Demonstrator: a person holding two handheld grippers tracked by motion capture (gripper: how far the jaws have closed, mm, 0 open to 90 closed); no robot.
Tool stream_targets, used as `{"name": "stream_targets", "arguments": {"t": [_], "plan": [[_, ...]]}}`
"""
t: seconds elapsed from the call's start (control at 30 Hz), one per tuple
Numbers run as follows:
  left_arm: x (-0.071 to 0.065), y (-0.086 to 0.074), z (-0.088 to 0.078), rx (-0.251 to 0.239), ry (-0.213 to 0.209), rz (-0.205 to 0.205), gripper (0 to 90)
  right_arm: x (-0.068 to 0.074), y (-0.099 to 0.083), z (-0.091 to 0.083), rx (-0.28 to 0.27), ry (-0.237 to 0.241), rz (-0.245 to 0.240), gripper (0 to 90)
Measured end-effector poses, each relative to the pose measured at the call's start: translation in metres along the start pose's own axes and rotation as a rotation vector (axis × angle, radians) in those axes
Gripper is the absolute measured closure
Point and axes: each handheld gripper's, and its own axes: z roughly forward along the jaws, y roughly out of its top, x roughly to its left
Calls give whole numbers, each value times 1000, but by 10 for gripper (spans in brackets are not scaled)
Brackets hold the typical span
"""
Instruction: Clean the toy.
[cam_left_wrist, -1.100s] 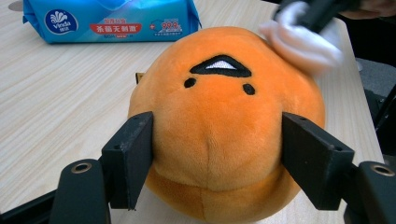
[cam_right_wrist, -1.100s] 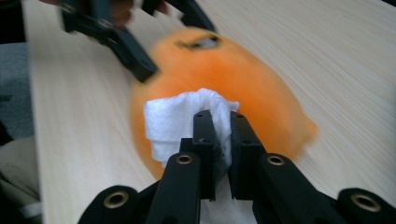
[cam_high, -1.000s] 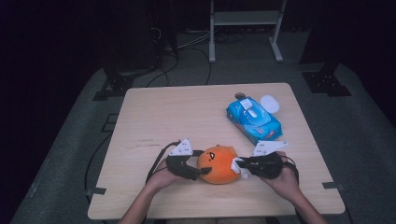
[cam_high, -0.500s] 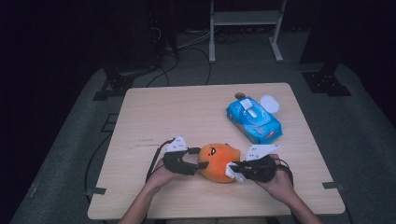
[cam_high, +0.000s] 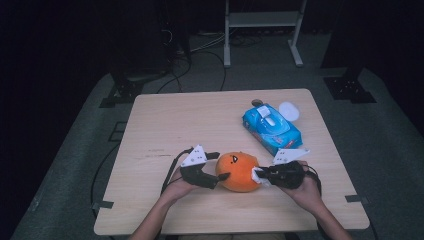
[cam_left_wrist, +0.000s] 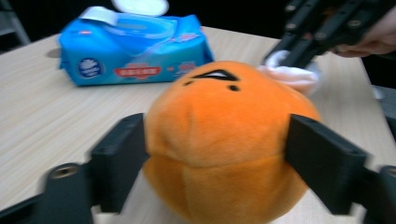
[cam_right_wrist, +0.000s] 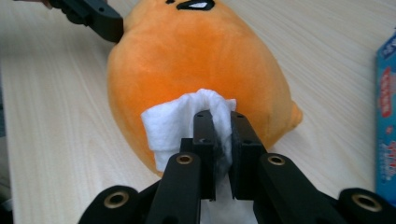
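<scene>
An orange plush toy (cam_high: 238, 171) with a small black face lies on the wooden table (cam_high: 175, 120) near its front edge. My left gripper (cam_high: 220, 166) grips the toy from the left. In the left gripper view both black jaws press into the plush toy (cam_left_wrist: 219, 116), and they have just eased a little wider. My right gripper (cam_high: 260, 176) is shut on a folded white wipe (cam_right_wrist: 173, 121). It holds the wipe against the toy's right side (cam_right_wrist: 201, 60). The left gripper view shows that wipe (cam_left_wrist: 299, 77) behind the toy.
A blue pack of wet wipes (cam_high: 272, 129) lies at the back right of the table with its white lid (cam_high: 289, 111) flipped open. Black cables trail from both grippers. A metal stand (cam_high: 262, 30) and dark floor lie beyond the table.
The right gripper with the wipe has shifted slightly along the toy's right side. The toy and the left gripper have stayed almost in place.
</scene>
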Motion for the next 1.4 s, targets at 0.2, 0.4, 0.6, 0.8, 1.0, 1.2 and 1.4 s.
{"name": "stream_targets", "arguments": {"t": [0.2,0.4,0.6,0.8,1.0,1.2,1.4], "plan": [[-6,1,5,47,-31,-22,364,13,7,0,-19,-22,-40,825],[-10,-1,5,74,-25,-12,366,34,15,5,-17,14,-112,824],[-7,-4,4,63,-24,-22,363,10,0,-5,-7,-17,-56,823],[-6,-4,2,64,-26,-16,338,-3,-10,-9,9,-29,-7,822],[-5,-2,5,41,-2,-22,215,7,-6,-6,18,-23,-51,821],[-5,-3,5,58,-10,-34,302,-1,-8,-6,11,-15,-5,822],[-17,4,11,62,-17,10,305,13,5,-3,-28,3,-16,823]]}}
